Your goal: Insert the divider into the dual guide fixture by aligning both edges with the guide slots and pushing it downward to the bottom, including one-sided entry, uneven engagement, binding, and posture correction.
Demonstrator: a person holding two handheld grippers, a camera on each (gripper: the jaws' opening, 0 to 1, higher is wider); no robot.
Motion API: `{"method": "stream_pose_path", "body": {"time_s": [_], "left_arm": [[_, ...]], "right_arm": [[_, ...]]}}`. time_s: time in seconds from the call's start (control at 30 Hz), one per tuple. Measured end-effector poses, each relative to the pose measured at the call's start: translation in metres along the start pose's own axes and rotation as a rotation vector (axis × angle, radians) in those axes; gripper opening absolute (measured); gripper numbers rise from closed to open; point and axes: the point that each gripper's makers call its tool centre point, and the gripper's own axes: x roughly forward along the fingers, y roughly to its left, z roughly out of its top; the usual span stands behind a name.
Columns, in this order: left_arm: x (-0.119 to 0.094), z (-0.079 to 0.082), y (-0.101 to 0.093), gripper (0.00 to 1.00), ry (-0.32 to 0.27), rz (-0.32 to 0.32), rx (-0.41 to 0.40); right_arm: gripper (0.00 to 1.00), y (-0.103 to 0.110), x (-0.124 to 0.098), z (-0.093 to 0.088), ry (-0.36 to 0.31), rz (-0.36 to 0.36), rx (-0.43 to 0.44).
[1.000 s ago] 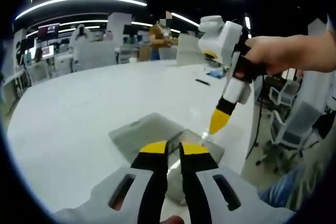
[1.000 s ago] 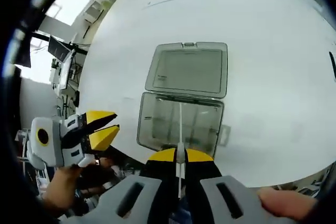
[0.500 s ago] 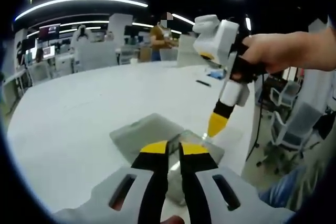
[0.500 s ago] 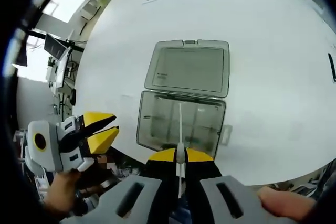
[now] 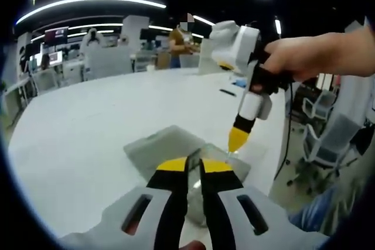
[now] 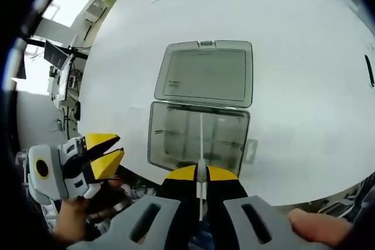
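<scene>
In the right gripper view, the right gripper (image 6: pixel 201 174) has its jaws pinched on the divider (image 6: pixel 201 144), a thin pale plate seen edge-on. It runs as a narrow line straight ahead from the jaws and down into the dual guide fixture (image 6: pixel 198 139), the clear open box just beyond. The divider's long axis lies along the jaws' own line, pointing into the box's middle. Whether both of its edges sit in the guide slots, or how deep it has gone, is too fine to tell. Past the compartment the box's lid (image 6: pixel 205 74) lies folded flat on the white bench (image 6: pixel 304 68).

The left gripper (image 6: pixel 102 156) hangs low at the left of that view, off the bench edge and apart from the box, with its yellow tips slightly parted on nothing.

In the left gripper view, the left gripper's (image 5: pixel 193 171) own jaws rise nearly closed, with only a narrow gap. The fixture (image 5: pixel 220 165) lies right behind them, and the right gripper (image 5: pixel 237 139) stands over it, tip down.

The right gripper is the one on the work. My reading is that the push should go straight along the divider's axis, with any tilt corrected before more force is applied.
</scene>
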Motion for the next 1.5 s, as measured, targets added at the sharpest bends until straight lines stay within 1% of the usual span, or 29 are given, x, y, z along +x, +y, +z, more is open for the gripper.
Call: {"method": "stream_pose_path", "body": {"time_s": [0.23, 0.4, 0.53, 0.77, 0.9, 1.0, 1.5], "left_arm": [[-0.001, -0.001, 0.001, 0.04, -0.001, 0.006, -0.005], [-0.002, -0.003, 0.000, 0.04, -0.001, 0.007, -0.009], [-0.002, -0.004, 0.001, 0.04, 0.002, 0.010, -0.011], [-0.003, -0.005, 0.000, 0.03, 0.003, 0.013, -0.016], [-0.004, -0.006, 0.001, 0.03, 0.003, 0.015, -0.019], [-0.004, -0.007, 0.002, 0.03, 0.005, 0.015, -0.020], [-0.003, -0.009, 0.006, 0.03, 0.008, 0.015, -0.028]], "right_arm": [[0.00, -0.002, 0.004, 0.003, 0.004, 0.001, 0.016], [0.00, -0.002, 0.007, 0.000, 0.010, 0.003, 0.024], [0.00, -0.003, 0.008, 0.004, 0.005, 0.005, 0.026], [0.00, -0.005, 0.013, 0.008, 0.017, 0.007, 0.032], [0.00, -0.005, 0.013, 0.006, 0.021, 0.007, 0.035], [0.00, -0.007, 0.015, 0.008, 0.021, 0.001, 0.036], [0.00, -0.010, 0.024, 0.010, 0.036, -0.001, 0.049]]}}
